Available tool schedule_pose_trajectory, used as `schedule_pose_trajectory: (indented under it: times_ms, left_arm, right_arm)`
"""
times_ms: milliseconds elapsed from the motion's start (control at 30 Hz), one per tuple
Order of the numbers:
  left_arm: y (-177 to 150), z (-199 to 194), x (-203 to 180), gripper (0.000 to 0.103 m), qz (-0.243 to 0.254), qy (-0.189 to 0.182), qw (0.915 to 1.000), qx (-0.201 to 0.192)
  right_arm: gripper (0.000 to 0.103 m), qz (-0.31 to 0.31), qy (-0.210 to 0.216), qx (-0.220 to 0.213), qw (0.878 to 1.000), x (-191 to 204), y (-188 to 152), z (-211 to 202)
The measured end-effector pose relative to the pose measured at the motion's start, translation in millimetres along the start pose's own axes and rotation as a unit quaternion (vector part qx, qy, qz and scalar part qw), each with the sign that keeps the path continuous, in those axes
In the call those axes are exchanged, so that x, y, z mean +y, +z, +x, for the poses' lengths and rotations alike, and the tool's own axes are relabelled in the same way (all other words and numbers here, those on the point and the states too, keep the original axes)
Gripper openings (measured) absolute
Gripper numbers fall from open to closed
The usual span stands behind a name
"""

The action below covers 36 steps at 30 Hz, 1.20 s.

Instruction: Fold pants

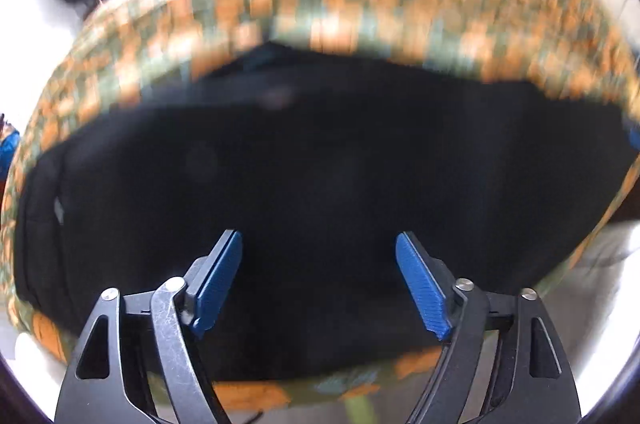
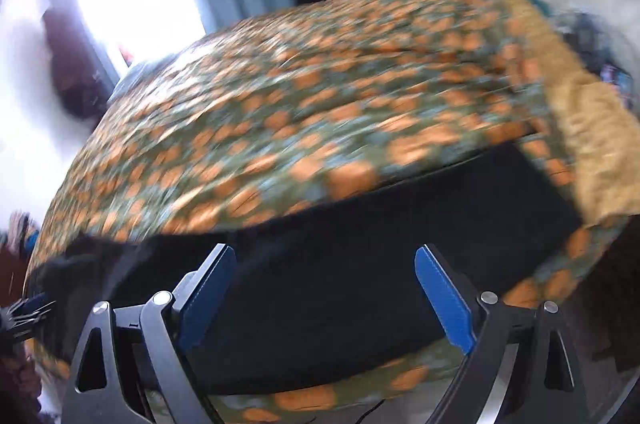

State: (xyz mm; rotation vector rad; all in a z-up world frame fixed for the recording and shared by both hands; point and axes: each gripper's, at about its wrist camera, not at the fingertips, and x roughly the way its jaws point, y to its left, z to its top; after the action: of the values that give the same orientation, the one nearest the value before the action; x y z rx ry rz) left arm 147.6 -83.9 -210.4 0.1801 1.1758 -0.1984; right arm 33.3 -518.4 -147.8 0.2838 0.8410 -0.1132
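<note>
On the bed, spread over a bedcover (image 2: 280, 128) printed with orange flowers on green, lie the black pants (image 1: 320, 184). From the left wrist view they read as one long, flat dark band that runs from 9 o'clock to 3 o'clock and fills the middle of the picture; the end at 9 o'clock shows what looks like a seamed edge, though blur keeps me from saying whether it is waistband or hem. In the right wrist view the same pants (image 2: 360, 264) stretch from 8 o'clock up toward 3 o'clock, with a tan textured cloth (image 2: 592, 160) lying just beside their far end.

The left tool (image 1: 319, 280) hangs over the cloth with its blue pads spread wide and nothing between them. The right tool (image 2: 325, 294) is likewise wide open and empty, poised above the near edge of the pants; its picture is strongly smeared.

My judgement: the pants already appear doubled into a narrow strip, so one fold is done and both tools are free between grasps. The step in hand is picking the next pair of grip points. The next move calls for each tool to drop onto one end or edge of the strip, pinch all layers together, and carry that end over toward the other without dragging the bedcover along.
</note>
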Motion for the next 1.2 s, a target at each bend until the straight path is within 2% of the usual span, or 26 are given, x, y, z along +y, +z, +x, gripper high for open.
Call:
schedule_pose_trajectory:
  times_ms: [100, 200, 267, 367, 400, 467, 567, 633, 700, 767, 867, 967, 1067, 1200]
  left_arm:
    - [-19.2, -3.3, 1.2, 0.079, 0.011, 0.004, 0.9999, 0.006]
    - [-22.6, -15.4, -0.5, 0.078, 0.015, 0.009, 0.9998, 0.012]
    - [-16.4, -29.2, 2.8, 0.078, -0.003, -0.007, 1.0, -0.003]
    - [2.6, -43.9, 11.3, 0.088, -0.037, -0.016, 0.9984, -0.04]
    - [11.5, -45.1, 16.7, 0.091, -0.049, -0.01, 0.9974, -0.052]
    - [25.4, -39.3, 26.6, 0.092, -0.069, 0.013, 0.9955, -0.063]
    - [30.4, -25.6, 51.9, 0.092, -0.109, 0.048, 0.9905, -0.068]
    - [25.1, -12.3, 70.1, 0.092, -0.135, 0.072, 0.9868, -0.051]
    - [11.9, -0.1, 87.2, 0.092, -0.159, 0.081, 0.9836, -0.025]
    - [5.6, 2.2, 91.8, 0.092, -0.158, 0.069, 0.9845, -0.032]
    - [8.1, -1.5, 84.1, 0.092, -0.139, 0.082, 0.9865, -0.026]
    - [9.9, -15.7, 77.7, 0.091, -0.155, 0.049, 0.9857, -0.042]
    - [16.9, -23.6, 67.7, 0.092, -0.139, 0.045, 0.9876, -0.058]
    - [19.8, -0.1, 70.2, 0.092, -0.13, 0.066, 0.989, -0.027]
  right_arm:
    - [0.091, -0.034, 0.004, 0.036, 0.999, 27.2, -21.7, 31.4]
    - [0.091, -0.039, 0.003, 0.072, 0.997, 32.8, -39.6, 54.5]
    - [0.093, -0.04, 0.0, 0.068, 0.997, 32.2, -46.2, 55.7]
    - [0.098, -0.045, 0.004, 0.065, 0.997, 35.3, -48.6, 56.6]
    - [0.098, -0.046, 0.004, 0.064, 0.997, 35.8, -49.3, 57.1]
    - [0.101, -0.048, 0.004, 0.063, 0.997, 36.2, -49.9, 59.4]
    - [0.103, -0.047, 0.002, 0.059, 0.997, 38.8, -51.0, 63.0]
    - [0.103, -0.045, 0.002, 0.057, 0.997, 38.8, -50.9, 64.1]
    - [0.103, -0.043, 0.005, 0.056, 0.998, 37.6, -51.6, 63.7]
    - [0.103, -0.043, 0.005, 0.054, 0.998, 37.3, -51.9, 63.9]
    - [0.103, -0.046, -0.001, 0.052, 0.998, 39.0, -52.6, 65.0]
    - [0.103, -0.046, -0.004, 0.052, 0.998, 40.3, -51.6, 65.1]
    - [0.103, -0.034, 0.005, 0.046, 0.998, 37.4, -49.4, 62.3]
    - [0.103, -0.024, 0.012, 0.043, 0.999, 35.1, -48.5, 62.4]
